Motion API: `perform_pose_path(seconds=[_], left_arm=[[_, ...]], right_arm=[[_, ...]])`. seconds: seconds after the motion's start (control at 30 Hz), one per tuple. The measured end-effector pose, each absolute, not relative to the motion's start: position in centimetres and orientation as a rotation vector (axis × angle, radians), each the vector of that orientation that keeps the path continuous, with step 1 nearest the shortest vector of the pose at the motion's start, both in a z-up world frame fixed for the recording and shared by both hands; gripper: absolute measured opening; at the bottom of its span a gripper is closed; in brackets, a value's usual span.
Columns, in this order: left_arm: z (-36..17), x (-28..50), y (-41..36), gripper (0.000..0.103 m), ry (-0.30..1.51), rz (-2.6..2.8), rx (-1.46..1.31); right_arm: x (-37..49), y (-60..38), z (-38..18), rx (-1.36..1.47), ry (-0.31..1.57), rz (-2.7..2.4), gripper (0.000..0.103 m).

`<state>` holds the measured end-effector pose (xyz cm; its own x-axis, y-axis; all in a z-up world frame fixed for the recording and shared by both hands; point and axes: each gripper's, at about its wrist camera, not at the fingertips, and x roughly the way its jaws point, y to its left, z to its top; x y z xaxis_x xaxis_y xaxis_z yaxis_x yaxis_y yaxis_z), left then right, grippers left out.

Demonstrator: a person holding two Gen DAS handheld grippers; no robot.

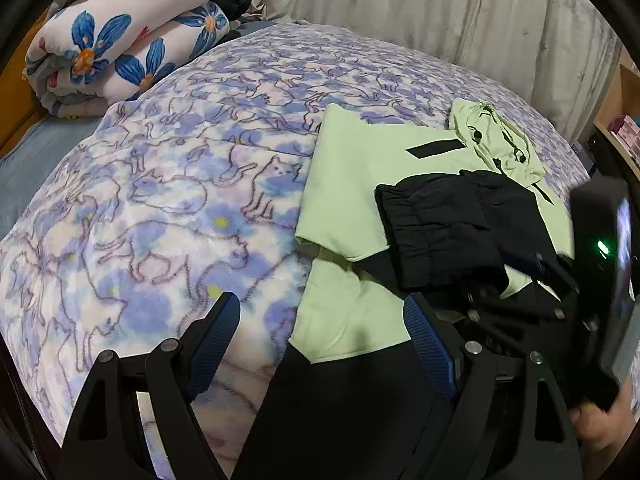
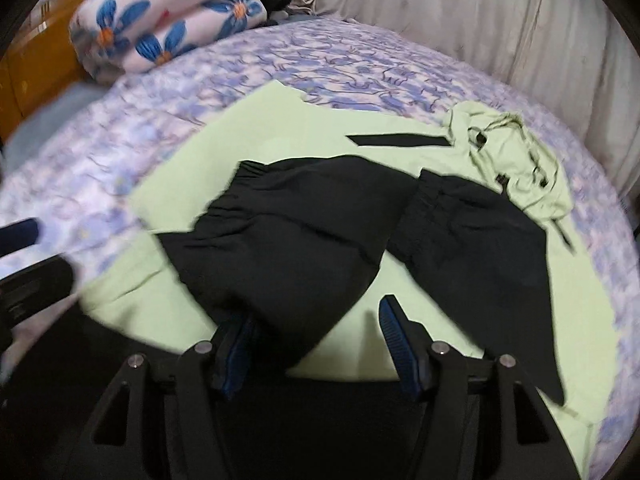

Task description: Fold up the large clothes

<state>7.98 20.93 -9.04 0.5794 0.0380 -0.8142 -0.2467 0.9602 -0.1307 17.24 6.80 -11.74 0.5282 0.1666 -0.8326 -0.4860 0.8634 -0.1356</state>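
Fingers of my left gripper (image 1: 320, 332) stand wide over the bed (image 1: 168, 208), gripping nothing. My right gripper (image 2: 316, 344) is half open above the jacket (image 2: 280, 152), which lies flat on the bed, black sleeves (image 2: 288, 232) folded across its green body.

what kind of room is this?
Most likely a bedroom: a bed under a cat-print blanket, a rolled floral quilt at its head, and pale curtains behind.
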Motion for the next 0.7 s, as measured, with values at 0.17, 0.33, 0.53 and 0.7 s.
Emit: perform_pose_path(seconds=[0.17, 0.33, 0.53, 0.7], left_arm=[[-9.0, 7.9, 21.1, 0.083, 0.936, 0.167, -0.261], [-8.5, 7.7, 20.9, 0.083, 0.911, 0.159, -0.259], [-9.0, 8.0, 20.5, 0.083, 0.922, 0.141, -0.270], [-9.1, 8.8, 19.7, 0.083, 0.935, 0.123, -0.240]], right_arm=[[19.7, 7.1, -6.8, -0.321, 0.828, 0.427, 0.006], [21.7, 0.9, 0.3, 0.040, 0.682, 0.436, 0.006], [22.4, -11.3, -5.0, 0.464, 0.892, 0.173, 0.021], [19.5, -16.6, -12.6, 0.469, 1.152, 0.072, 0.037]])
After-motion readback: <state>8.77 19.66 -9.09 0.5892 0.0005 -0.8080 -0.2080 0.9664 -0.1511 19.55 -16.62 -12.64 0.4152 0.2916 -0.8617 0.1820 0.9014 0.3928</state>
